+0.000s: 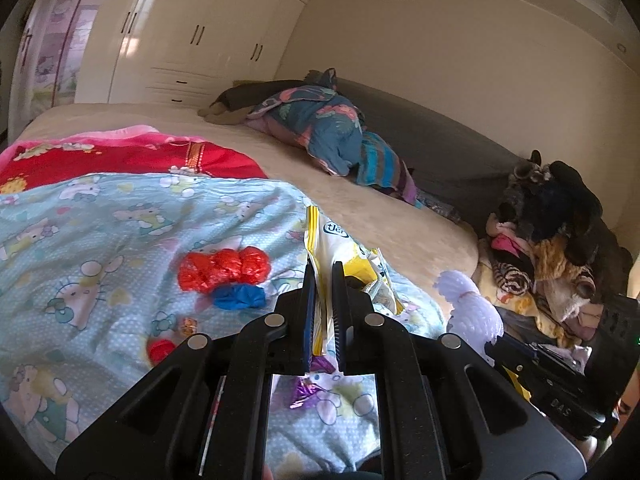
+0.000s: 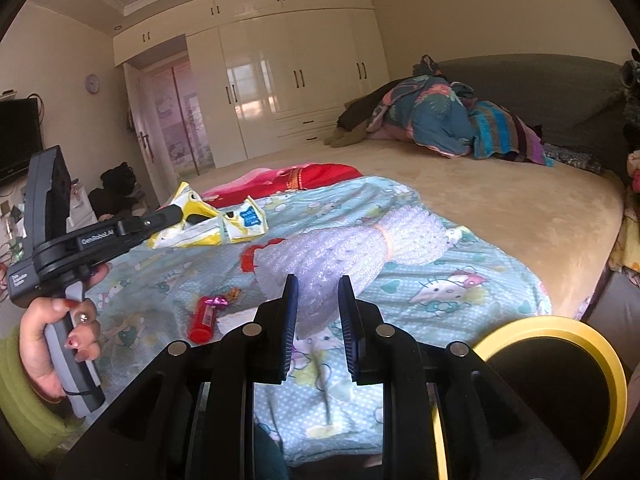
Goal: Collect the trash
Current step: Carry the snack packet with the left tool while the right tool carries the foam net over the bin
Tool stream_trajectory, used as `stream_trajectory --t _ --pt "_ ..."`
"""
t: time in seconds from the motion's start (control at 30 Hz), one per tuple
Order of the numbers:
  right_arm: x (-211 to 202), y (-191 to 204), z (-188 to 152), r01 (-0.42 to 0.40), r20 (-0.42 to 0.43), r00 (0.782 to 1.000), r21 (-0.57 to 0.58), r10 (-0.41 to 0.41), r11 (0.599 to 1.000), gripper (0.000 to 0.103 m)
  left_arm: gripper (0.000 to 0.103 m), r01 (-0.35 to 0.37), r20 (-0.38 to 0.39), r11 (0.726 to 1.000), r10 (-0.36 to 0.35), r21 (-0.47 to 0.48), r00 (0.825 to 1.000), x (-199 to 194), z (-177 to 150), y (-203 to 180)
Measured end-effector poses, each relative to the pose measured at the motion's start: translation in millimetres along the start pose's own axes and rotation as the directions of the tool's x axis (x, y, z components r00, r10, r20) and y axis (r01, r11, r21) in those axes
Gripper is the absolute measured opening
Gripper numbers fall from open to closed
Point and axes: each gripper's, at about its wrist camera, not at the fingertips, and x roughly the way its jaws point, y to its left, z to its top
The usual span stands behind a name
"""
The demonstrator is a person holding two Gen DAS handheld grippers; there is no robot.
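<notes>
Over the bed (image 2: 500, 208), left tongs (image 1: 323, 276) grip a yellow snack wrapper (image 1: 352, 264); right tongs (image 2: 318, 292) hang parted around a bubble-wrap bundle (image 2: 352, 248).

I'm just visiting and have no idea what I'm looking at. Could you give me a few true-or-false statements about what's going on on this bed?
1. The left gripper is clamped on the yellow-and-white wrapper. True.
2. The right gripper is holding the white bubble wrap bundle. False: its jaws stand open around the near end of the bundle, not closed on it.
3. A crumpled red plastic bag lies on the cartoon-print blanket. True.
4. The blue plastic scrap is inside the yellow-rimmed bin. False: it lies on the blanket beside the red bag.
5. The wardrobe doors are open. False: they are shut.
</notes>
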Motion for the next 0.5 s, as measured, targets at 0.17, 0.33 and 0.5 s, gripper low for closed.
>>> stream_trajectory --t 0.17,0.33,0.5 --pt "-9.0 -7.0 -2.9 0.025 0.004 1.000 0.010 -0.025 1.000 0.020 0.005 0.015 -0.003 1.000 -0.015 0.015 1.000 -1.5 -1.9 -8.8" --pt "-18.4 -17.2 -4.9 0.051 0.003 0.999 0.016 -0.051 0.999 0.020 0.005 0.035 -0.011 0.999 -0.035 0.039 0.999 -1.5 -5.2 -21.2" --pt "-30.3 -29.2 -10.4 0.091 -0.002 0.996 0.005 -0.091 0.996 0.020 0.005 0.058 -0.026 0.996 -0.056 0.061 0.998 0.5 -10.9 -33.7"
